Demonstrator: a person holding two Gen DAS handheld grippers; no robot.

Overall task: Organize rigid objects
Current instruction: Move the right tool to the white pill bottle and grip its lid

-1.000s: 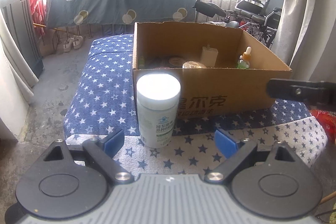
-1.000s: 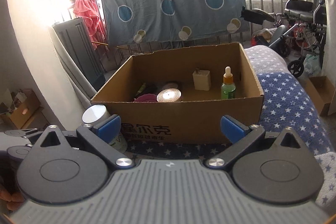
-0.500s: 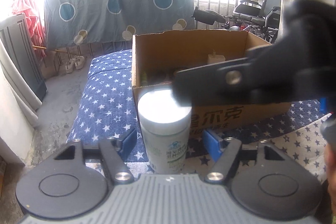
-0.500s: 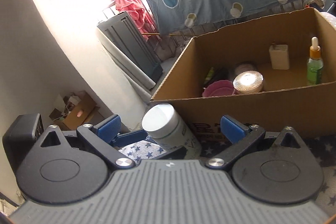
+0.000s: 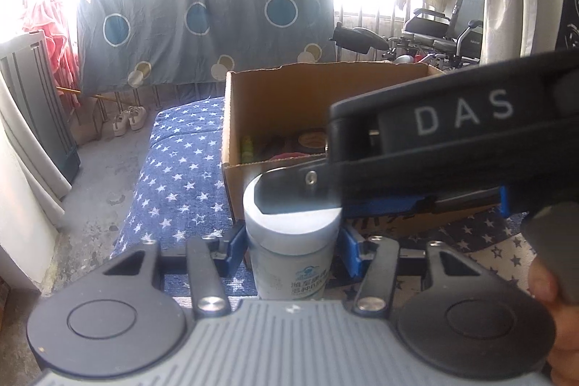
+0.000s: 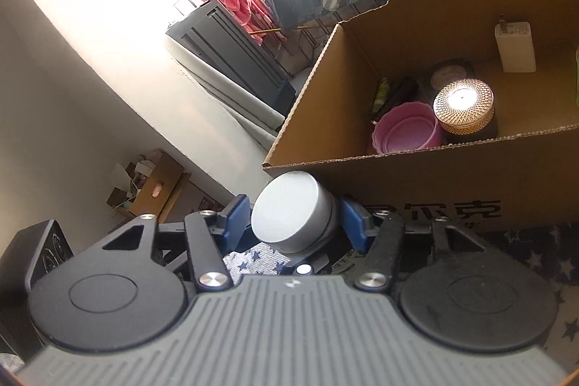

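While both claws are closing, I see my left gripper around the white bottle's body and my right gripper around its cap, pads apparently touching.

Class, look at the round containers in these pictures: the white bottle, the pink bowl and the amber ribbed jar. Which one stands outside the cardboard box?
The white bottle. It stands on the star-patterned cloth in front of the cardboard box; the pink bowl and amber ribbed jar sit inside.

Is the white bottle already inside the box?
No. The right wrist view shows the white bottle standing outside the cardboard box, against its front wall, on the star cloth.
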